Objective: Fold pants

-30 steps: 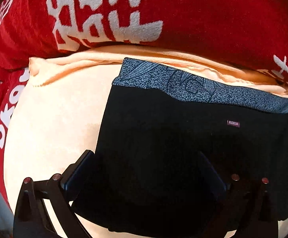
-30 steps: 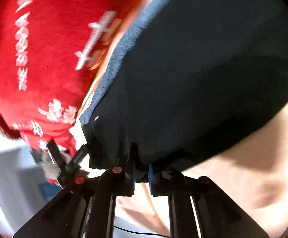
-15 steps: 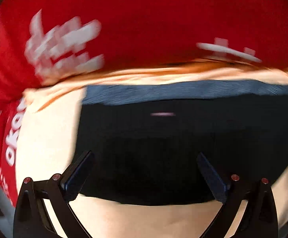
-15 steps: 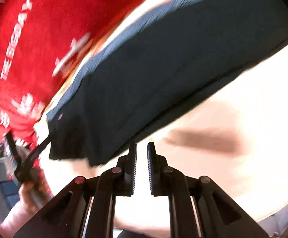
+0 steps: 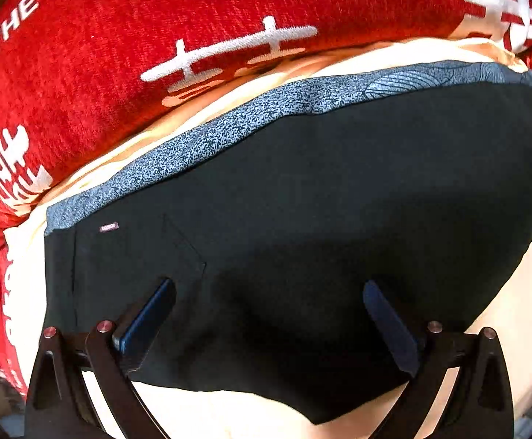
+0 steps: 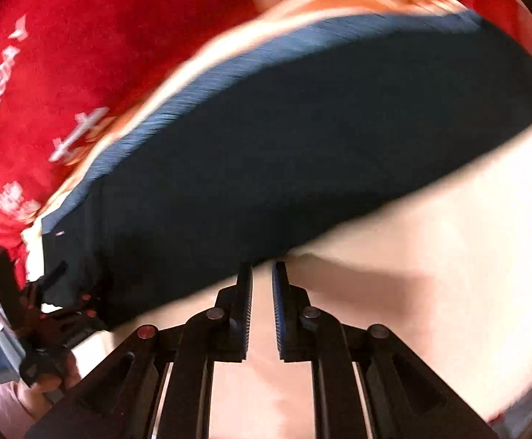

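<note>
I see the folded black pants (image 5: 302, 219) lying flat on the cream sheet (image 5: 24, 292), patterned grey waistband (image 5: 200, 142) toward the red printed blanket (image 5: 119, 58). My left gripper (image 5: 266, 314) hangs over them, fingers spread wide, empty. My right gripper (image 6: 262, 292) sits at their near edge, fingers nearly together with only a narrow gap, clamping nothing.

Left wrist view is sharp and brightly lit, with a dark shadow on the pants (image 5: 302, 219) toward 6 o'clock. Right wrist view is motion-blurred; fisheye corners black.
</note>
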A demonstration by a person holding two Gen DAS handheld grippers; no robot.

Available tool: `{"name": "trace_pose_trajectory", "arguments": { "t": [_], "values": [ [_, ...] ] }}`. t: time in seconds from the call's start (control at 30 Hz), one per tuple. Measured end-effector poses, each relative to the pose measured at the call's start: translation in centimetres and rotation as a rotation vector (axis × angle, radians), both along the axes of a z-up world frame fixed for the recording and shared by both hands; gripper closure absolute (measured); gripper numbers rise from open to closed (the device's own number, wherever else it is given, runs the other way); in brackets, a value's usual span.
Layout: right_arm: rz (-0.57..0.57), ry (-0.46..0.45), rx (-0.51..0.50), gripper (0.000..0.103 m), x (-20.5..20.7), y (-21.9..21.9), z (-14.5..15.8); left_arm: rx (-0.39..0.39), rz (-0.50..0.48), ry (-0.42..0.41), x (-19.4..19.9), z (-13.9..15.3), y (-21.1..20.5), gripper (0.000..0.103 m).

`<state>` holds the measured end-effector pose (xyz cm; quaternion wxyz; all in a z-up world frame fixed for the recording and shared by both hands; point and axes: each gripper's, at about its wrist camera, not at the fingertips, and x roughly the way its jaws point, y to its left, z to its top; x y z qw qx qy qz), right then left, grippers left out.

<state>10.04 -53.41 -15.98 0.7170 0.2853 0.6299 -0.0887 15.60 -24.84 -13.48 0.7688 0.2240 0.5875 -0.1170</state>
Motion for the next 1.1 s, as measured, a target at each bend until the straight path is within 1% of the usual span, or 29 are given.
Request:
{"name": "trace_pose_trajectory", "arguments": {
  "t": [0.03,0.07,0.13,0.2,0.23,0.27,0.4,0.47,0.5,0.53,0.57,0.6,0.67,0.77,0.87,0.93,1.0,1.03,1.1],
  "values": [
    [-0.017,-0.001,0.007,0.09,-0.9,-0.8,0.2,0.015,-0.011,0.006,0.3,0.3,-0.6,0.0],
    [-0.052,-0.021,0.021,0.09,-1.8,-2.1,0.7,0.017,-0.024,0.003,0.6,0.9,-1.3,0.0],
    [-0.099,-0.045,0.022,0.089,-2.7,-3.9,1.3,-0.012,-0.041,-0.022,1.0,2.2,-2.8,0.0],
    [-0.161,-0.062,0.01,0.086,-3.6,-6.6,1.9,-0.034,-0.059,-0.038,1.3,3.1,-4.9,0.0],
    [-0.189,-0.068,0.01,0.083,-4.0,-7.9,2.0,-0.041,-0.067,-0.042,1.3,3.5,-6.0,0.0],
    [-0.234,-0.073,0.014,0.081,-4.4,-9.9,2.0,-0.052,-0.07,-0.039,1.6,3.5,-7.4,0.0],
    [-0.336,-0.088,0.005,0.08,-5.1,-14.6,2.2,-0.077,-0.058,-0.008,1.8,2.4,-11.2,0.0],
    [-0.368,-0.09,0.007,0.08,-5.3,-16.0,1.9,-0.061,-0.063,0.022,1.0,1.3,-12.3,0.0],
    [-0.379,-0.094,0.012,0.08,-5.5,-16.7,1.9,-0.041,-0.068,0.043,0.6,0.5,-12.7,0.0],
    [-0.389,-0.096,0.013,0.08,-5.2,-16.9,1.6,-0.034,-0.066,0.043,0.1,-0.1,-13.2,0.0],
    [-0.397,-0.097,0.008,0.08,-5.3,-17.3,1.6,-0.045,-0.055,0.015,-0.3,0.0,-13.0,0.0],
    [-0.401,-0.104,0.002,0.08,-5.5,-17.8,1.6,-0.05,-0.049,0.005,-0.5,0.1,-12.9,0.0],
    [-0.406,-0.116,-0.005,0.078,-6.0,-18.6,1.9,-0.06,-0.04,0.008,-0.6,0.1,-12.6,0.0],
    [-0.41,-0.127,-0.01,0.073,-6.3,-19.3,1.5,-0.062,-0.021,0.015,-0.7,0.1,-12.4,0.0],
    [-0.408,-0.129,-0.009,0.073,-6.4,-20.2,1.1,-0.063,-0.03,-0.005,-1.2,-0.3,-12.6,0.0],
    [-0.405,-0.129,-0.023,0.073,-5.7,-20.5,0.8,-0.067,-0.022,-0.007,-1.8,-0.6,-12.5,0.0],
    [-0.416,-0.13,-0.042,0.073,-5.0,-21.1,0.6,-0.072,-0.01,-0.001,-1.3,-0.9,-12.2,0.0],
    [-0.433,-0.133,-0.047,0.073,-4.8,-21.5,0.5,-0.074,-0.007,-0.001,-0.2,-1.2,-11.2,0.0],
    [-0.454,-0.138,-0.045,0.073,-4.3,-22.2,0.2,-0.078,-0.007,-0.005,0.2,-1.2,-11.1,0.0]
  ]
}}
